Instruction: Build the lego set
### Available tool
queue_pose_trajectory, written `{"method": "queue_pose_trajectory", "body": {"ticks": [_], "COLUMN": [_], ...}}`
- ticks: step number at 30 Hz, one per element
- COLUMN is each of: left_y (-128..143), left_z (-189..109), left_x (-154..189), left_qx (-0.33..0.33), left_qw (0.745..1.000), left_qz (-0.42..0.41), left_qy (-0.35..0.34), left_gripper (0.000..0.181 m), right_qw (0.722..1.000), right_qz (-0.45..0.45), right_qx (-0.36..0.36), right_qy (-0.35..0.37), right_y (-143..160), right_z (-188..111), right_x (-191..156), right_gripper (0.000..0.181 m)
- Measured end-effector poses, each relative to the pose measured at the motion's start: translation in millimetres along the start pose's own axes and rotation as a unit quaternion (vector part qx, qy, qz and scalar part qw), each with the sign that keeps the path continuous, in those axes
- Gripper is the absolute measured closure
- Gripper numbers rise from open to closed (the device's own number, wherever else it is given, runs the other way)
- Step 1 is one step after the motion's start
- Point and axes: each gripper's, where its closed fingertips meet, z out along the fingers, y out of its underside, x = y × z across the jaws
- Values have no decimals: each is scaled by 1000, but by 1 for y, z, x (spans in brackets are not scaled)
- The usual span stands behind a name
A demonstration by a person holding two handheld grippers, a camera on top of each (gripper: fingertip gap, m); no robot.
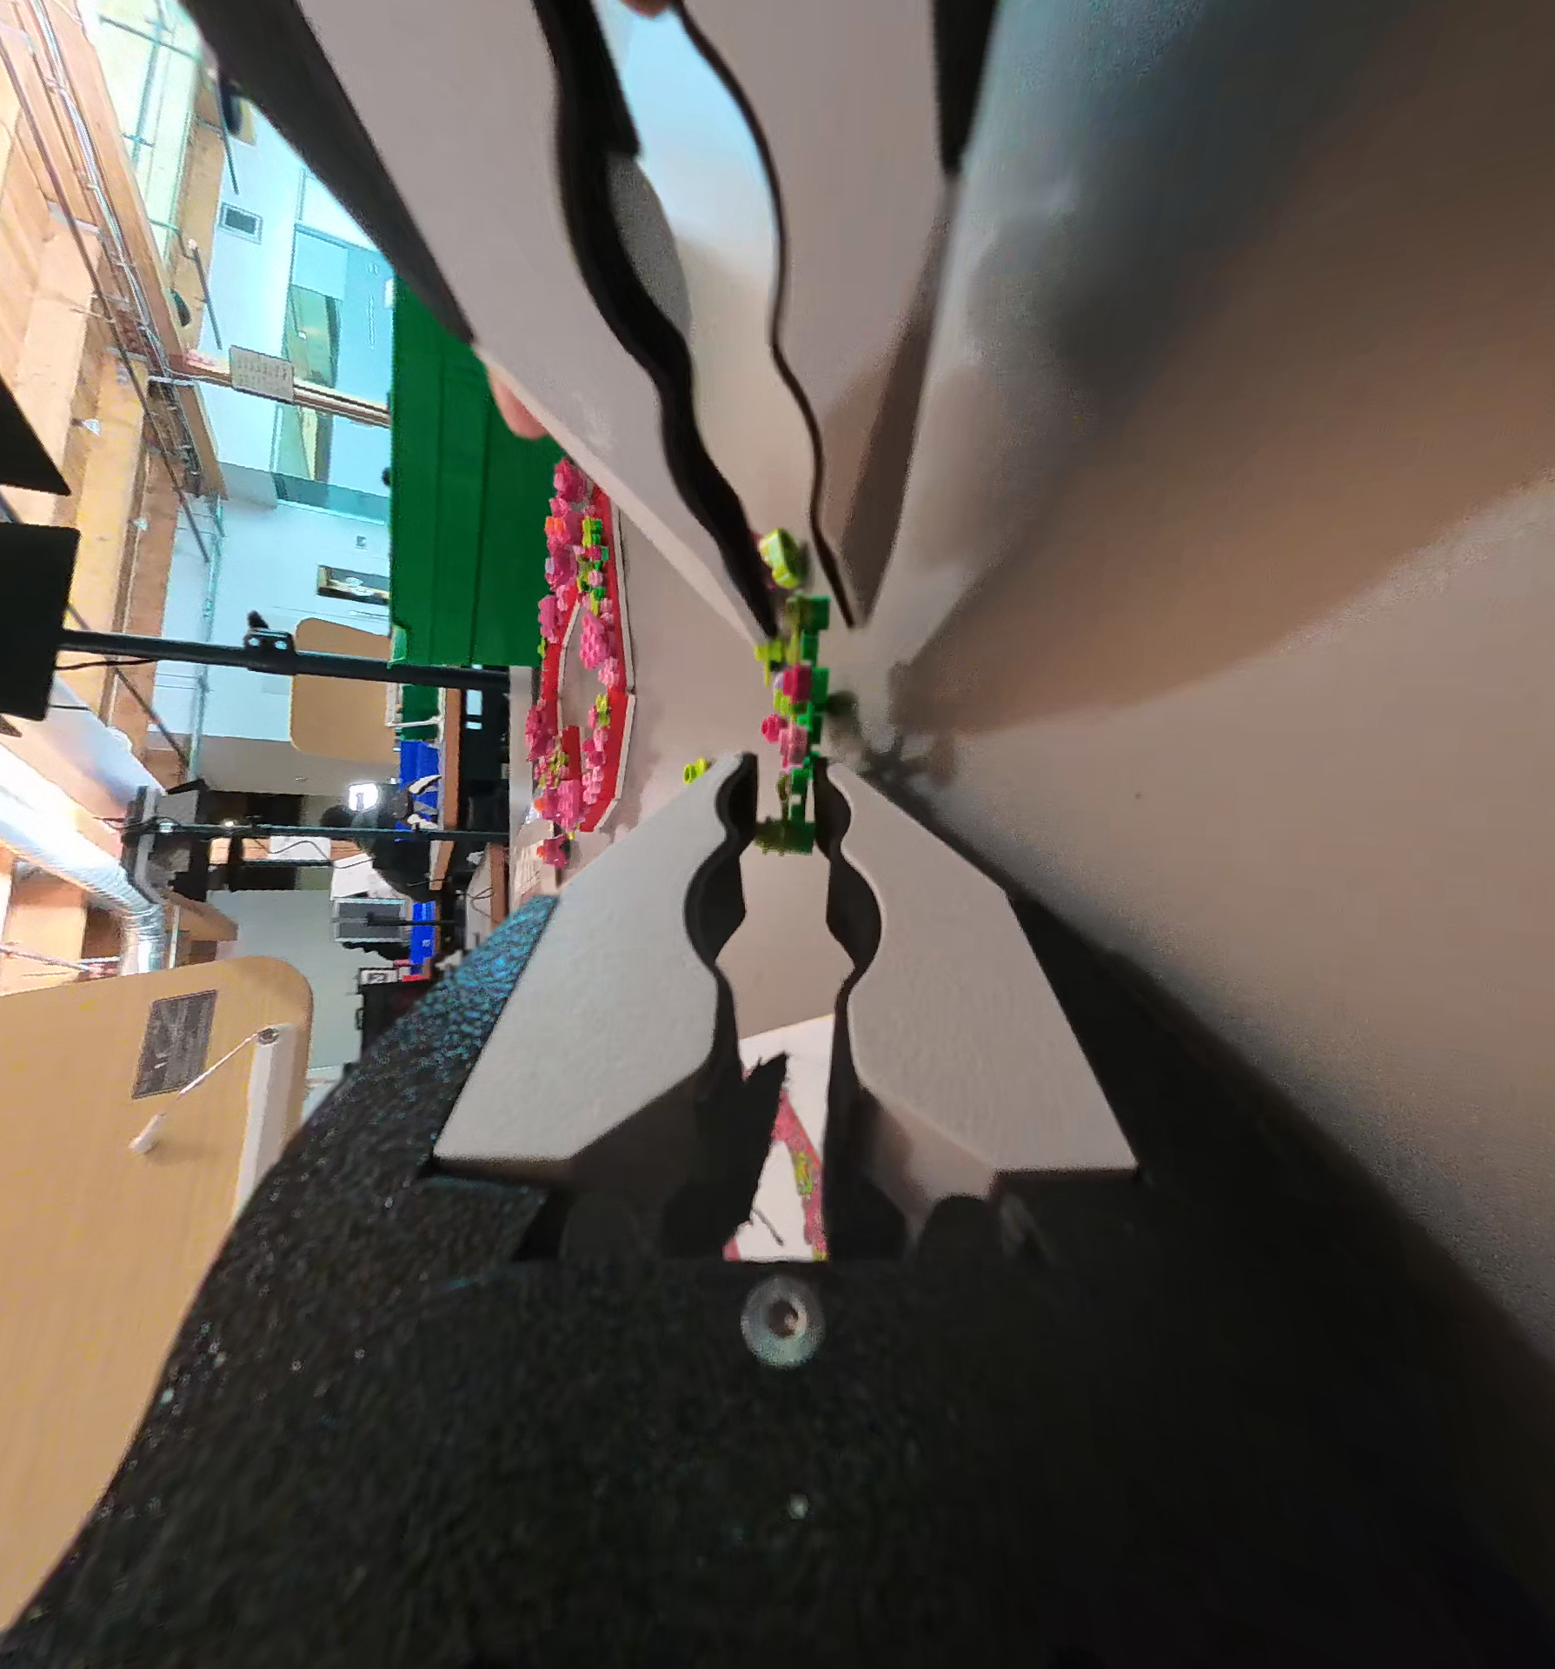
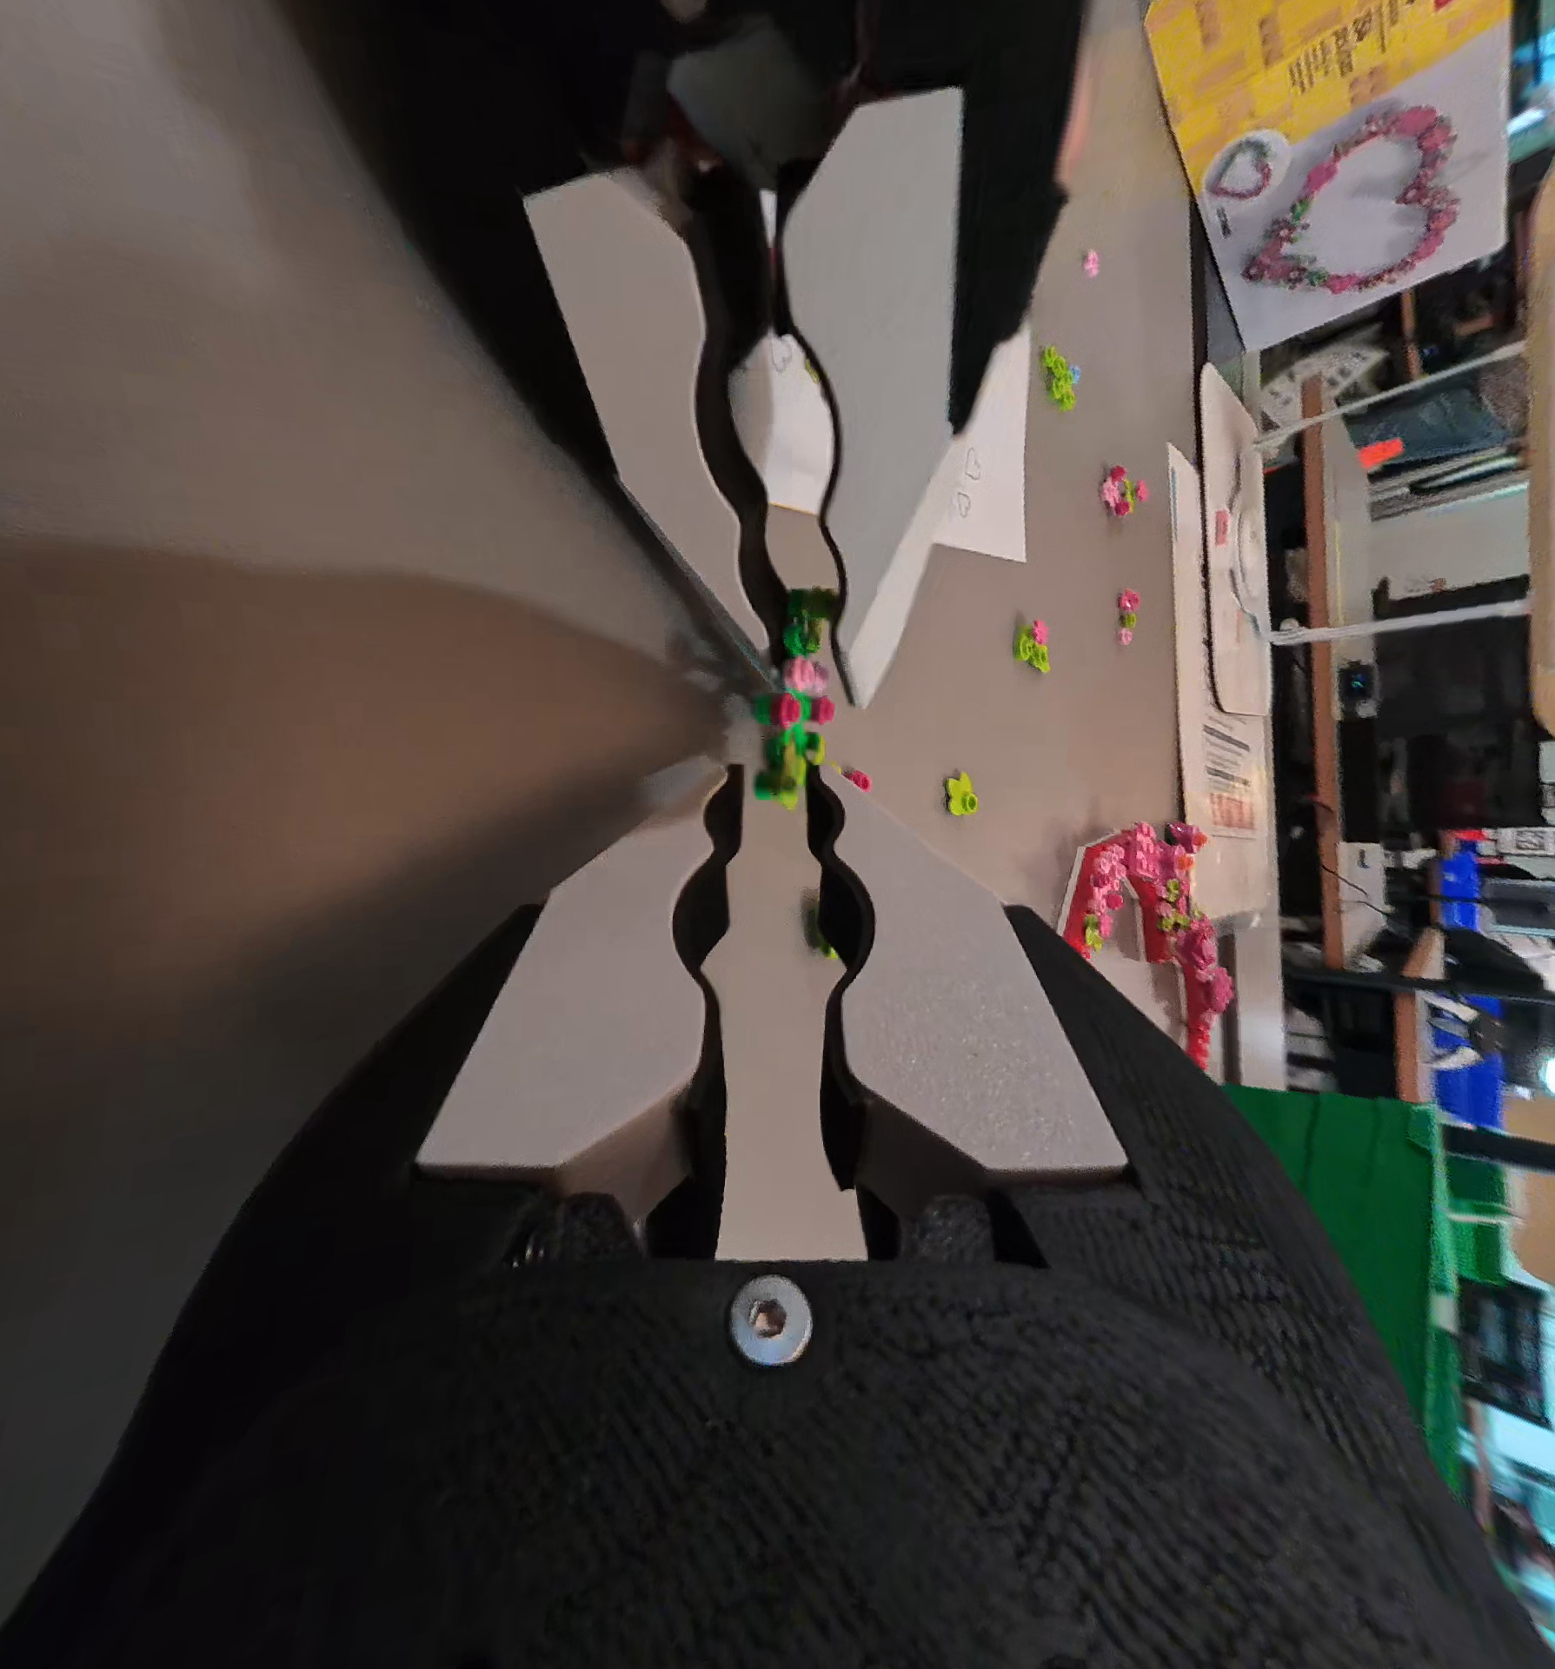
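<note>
A small sprig of green, lime and pink Lego pieces (image 1: pixel 796 700) hangs between my two grippers, which face each other tip to tip. My left gripper (image 1: pixel 790 775) is shut on one end of the sprig. In the left wrist view, the right gripper (image 1: pixel 808 621) comes in from the top and grips the other end. In the right wrist view, my right gripper (image 2: pixel 775 782) is shut on the sprig (image 2: pixel 793 709), and the left gripper (image 2: pixel 808 668) holds its far end. The red heart frame with pink flowers (image 2: pixel 1153 903) lies on the table and also shows in the left wrist view (image 1: pixel 579 686).
Several loose flower pieces lie on the grey table (image 2: pixel 1117 722), such as a lime one (image 2: pixel 960 795) and a pink one (image 2: pixel 1121 492). A white instruction sheet (image 2: pixel 981 488) and the set's box (image 2: pixel 1333 163) lie farther off. A green cloth (image 1: pixel 457 506) hangs beyond the table.
</note>
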Motion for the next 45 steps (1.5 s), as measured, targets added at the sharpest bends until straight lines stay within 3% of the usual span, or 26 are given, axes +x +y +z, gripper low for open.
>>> {"method": "queue_pose_trajectory", "body": {"ticks": [1, 6, 19, 27, 31, 38, 45], "left_y": [3, 3, 0, 2, 5, 4, 4], "left_z": [2, -2, -5, -5, -4, -9, -13], "left_x": [-1, 2, 7, 7, 6, 9, 10], "left_qx": [-2, 4, 13, 12, 9, 15, 21], "left_qw": [1000, 1000, 1000, 1000, 1000, 999, 998], "left_qz": [5, 8, 20, -5, -4, -31, -46], "left_qy": [-1, 3, 11, 28, 28, 40, 49], "left_gripper": [171, 171, 171, 171, 171, 171, 171], "right_qw": [1000, 982, 972, 979, 983, 968, 960], "right_qz": [18, 162, 155, 135, 138, 143, 163], "right_qx": [11, 79, 56, 110, 84, 142, 125], "right_qy": [-2, -54, -168, -102, -85, -151, -188], "right_y": [3, 26, 49, 18, 24, 3, -2], "right_z": [-5, -22, 1, -9, -5, -14, -8], "right_x": [5, 33, 31, 38, 39, 29, 15], "right_gripper": [167, 163, 177, 181, 181, 181, 181]}}
